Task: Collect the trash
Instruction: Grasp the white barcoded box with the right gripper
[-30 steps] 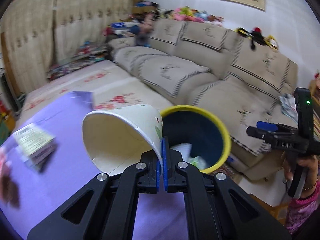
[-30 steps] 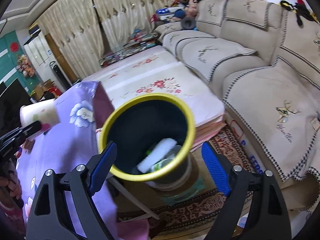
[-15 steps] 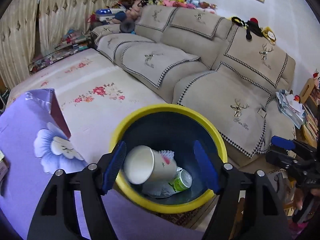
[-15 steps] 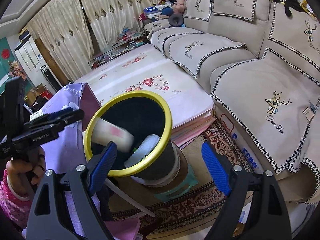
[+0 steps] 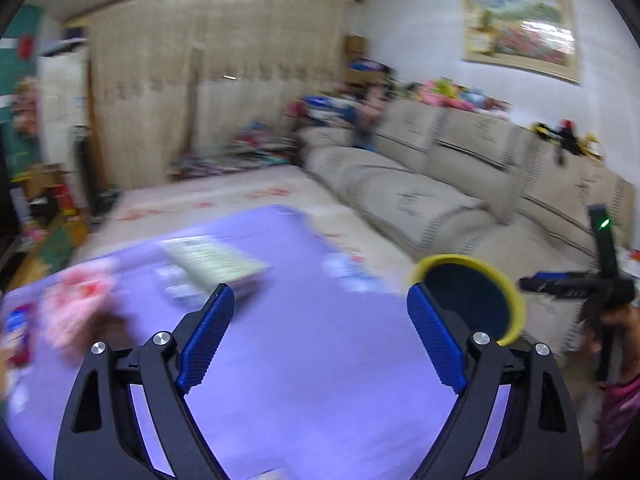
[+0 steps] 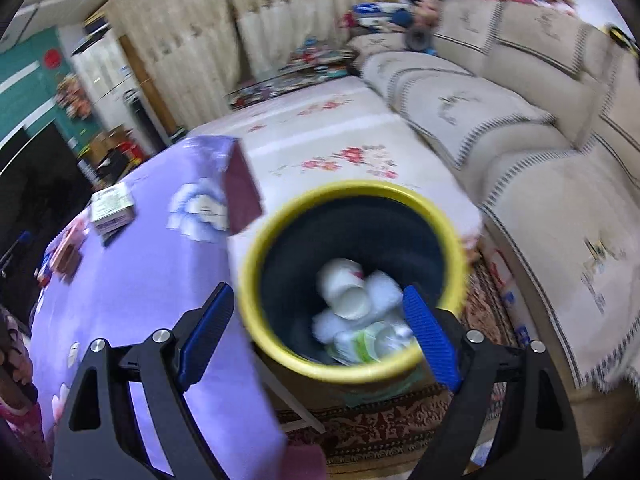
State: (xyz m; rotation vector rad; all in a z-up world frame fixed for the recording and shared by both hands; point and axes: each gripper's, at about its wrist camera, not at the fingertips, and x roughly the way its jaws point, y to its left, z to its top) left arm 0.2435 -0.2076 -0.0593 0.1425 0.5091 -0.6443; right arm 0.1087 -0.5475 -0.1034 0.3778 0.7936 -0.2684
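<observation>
Cup (image 6: 345, 288) in bin (image 6: 448, 216): R view only

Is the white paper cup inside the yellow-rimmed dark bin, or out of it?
Inside. The white paper cup lies tipped on other trash within the yellow-rimmed dark bin.

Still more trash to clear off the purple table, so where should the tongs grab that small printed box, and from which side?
Take the small box across its two long side faces, coming down from above. It lies flat on the purple table, apart from its neighbours.
</observation>
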